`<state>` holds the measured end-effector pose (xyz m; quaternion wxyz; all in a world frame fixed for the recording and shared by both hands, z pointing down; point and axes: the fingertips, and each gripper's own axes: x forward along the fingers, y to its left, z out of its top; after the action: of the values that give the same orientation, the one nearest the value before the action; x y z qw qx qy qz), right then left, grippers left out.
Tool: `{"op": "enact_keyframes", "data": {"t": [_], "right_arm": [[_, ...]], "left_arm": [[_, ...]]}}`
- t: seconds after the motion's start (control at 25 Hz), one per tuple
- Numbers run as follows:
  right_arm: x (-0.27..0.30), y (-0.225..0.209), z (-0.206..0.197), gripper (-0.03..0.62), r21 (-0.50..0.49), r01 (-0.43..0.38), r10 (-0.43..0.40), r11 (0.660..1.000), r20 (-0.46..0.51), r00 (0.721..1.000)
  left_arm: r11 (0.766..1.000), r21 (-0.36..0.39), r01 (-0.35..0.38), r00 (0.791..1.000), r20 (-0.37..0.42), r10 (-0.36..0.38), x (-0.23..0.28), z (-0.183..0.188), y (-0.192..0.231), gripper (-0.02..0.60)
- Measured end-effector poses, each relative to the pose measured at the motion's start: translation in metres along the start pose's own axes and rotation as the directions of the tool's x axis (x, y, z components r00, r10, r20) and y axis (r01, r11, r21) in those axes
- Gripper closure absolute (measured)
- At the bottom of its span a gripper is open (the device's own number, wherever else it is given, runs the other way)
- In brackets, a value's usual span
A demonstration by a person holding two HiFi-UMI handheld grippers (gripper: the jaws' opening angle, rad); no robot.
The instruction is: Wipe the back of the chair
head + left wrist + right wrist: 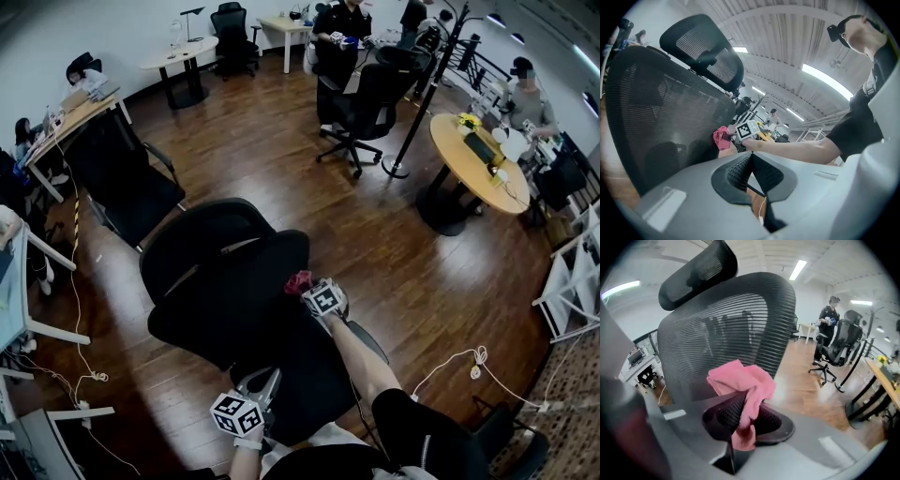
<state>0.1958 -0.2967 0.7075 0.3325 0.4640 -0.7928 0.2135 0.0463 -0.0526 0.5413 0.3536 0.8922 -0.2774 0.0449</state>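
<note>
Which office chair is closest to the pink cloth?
The nearest chair, directly below the camera; the right gripper holds the cloth at its mesh back.

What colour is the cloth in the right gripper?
Pink. The cloth, clamped in the right gripper, shows best in the right gripper view.

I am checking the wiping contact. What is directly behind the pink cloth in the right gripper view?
The black mesh chair back stands behind the pink cloth, which the right gripper clamps. The patch of mesh behind the cloth is covered.
</note>
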Motion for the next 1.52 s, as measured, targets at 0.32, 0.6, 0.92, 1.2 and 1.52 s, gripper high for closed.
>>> {"op": "enact_keyframes", "data": {"t": [0.32, 0.6, 0.92, 1.2, 1.52], "right_arm": [[-0.027, -0.08, -0.039, 0.548, 0.219, 0.22, -0.207, 0.951, -0.077, 0.975], [0.004, -0.027, -0.047, 0.548, 0.156, 0.123, -0.107, 0.98, -0.111, 0.988], [0.033, 0.078, -0.024, 0.549, 0.049, 0.028, -0.022, 0.998, -0.112, 0.994], [0.051, 0.168, -0.017, 0.549, 0.008, -0.05, 0.05, 0.999, -0.098, 0.994], [0.064, 0.283, -0.011, 0.549, -0.037, -0.19, 0.187, 0.981, -0.071, 0.98]], "left_arm": [[1.0, -0.009, -0.017, 1.0, 0.006, 0.017, -0.008, -0.006, -0.003, 0.589], [0.999, -0.021, -0.027, 1.0, 0.013, 0.028, -0.031, -0.015, -0.003, 0.589], [0.997, -0.032, -0.063, 0.997, 0.041, 0.065, -0.072, -0.018, 0.005, 0.589], [0.996, -0.047, -0.082, 0.995, 0.061, 0.084, -0.115, -0.027, 0.02, 0.589], [0.994, -0.055, -0.092, 0.994, 0.056, 0.095, -0.153, -0.032, 0.034, 0.589]]}}
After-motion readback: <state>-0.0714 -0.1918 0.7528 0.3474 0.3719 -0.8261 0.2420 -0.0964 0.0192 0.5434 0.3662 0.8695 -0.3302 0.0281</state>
